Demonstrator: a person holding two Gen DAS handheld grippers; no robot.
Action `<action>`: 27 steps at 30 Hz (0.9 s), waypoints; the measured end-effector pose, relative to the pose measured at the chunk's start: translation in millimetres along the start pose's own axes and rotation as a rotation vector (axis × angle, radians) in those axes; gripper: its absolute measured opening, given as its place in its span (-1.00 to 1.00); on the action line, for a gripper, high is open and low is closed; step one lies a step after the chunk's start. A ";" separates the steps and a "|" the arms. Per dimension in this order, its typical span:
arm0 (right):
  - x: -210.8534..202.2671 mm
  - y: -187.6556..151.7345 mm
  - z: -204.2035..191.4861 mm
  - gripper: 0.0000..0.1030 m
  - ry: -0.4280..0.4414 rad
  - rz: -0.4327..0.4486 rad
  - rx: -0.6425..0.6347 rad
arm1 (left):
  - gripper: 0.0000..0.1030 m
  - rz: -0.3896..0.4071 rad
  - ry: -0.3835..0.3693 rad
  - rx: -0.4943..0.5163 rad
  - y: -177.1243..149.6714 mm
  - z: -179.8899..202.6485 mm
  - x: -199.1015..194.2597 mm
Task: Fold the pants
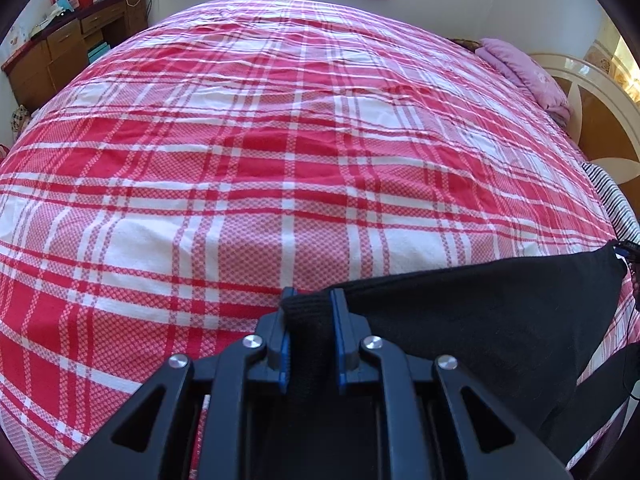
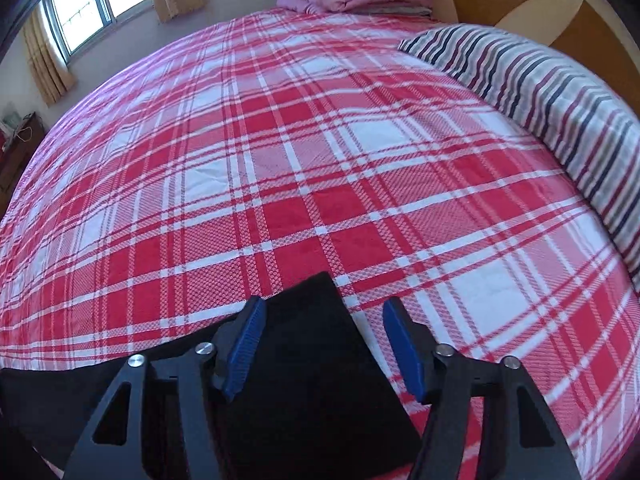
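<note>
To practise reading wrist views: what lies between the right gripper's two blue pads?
In the right wrist view, a corner of the black pants lies between the right gripper pads, which stand apart and do not press it.

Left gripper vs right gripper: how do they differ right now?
The left gripper is shut on the black pants, fabric bunched between its pads; the right gripper is open, the pants' corner lying between its fingers ungripped. Left jaws stand narrow, right jaws wide. Both have blue pads and point down at the plaid bedsheet.
</note>
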State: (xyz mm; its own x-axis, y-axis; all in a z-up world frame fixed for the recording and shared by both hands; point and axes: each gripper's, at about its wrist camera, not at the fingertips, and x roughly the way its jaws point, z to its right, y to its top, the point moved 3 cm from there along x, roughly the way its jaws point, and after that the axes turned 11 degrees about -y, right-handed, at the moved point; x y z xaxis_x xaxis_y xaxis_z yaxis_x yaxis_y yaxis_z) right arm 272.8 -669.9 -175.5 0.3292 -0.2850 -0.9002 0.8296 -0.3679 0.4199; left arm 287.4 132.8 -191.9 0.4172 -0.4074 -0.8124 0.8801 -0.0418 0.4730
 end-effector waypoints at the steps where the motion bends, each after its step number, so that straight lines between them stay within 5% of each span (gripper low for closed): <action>1: 5.6 -1.4 -0.8 -0.20 0.007 -0.014 -0.005 | -0.66 0.006 0.003 0.009 0.0 0.8 0.3; 5: 0.5 -2.0 -3.1 -0.78 0.016 0.011 -0.022 | -0.70 0.016 0.024 0.046 0.1 3.9 1.8; 18: -133.5 -12.9 12.4 -0.83 0.075 0.309 0.005 | -0.74 0.235 -0.138 0.003 1.9 3.3 -67.2; 27: -211.7 -74.6 49.7 -0.83 0.127 0.451 0.051 | -0.74 0.364 -0.267 0.016 -22.3 8.2 -122.2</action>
State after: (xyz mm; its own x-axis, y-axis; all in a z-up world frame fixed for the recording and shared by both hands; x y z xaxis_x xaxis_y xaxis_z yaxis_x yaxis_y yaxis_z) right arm 118.8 -626.1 -10.5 0.7069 -0.3175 -0.6320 0.5686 -0.2763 0.7748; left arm 214.9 176.1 -100.4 0.6244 -0.6191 -0.4763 0.6821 0.1352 0.7186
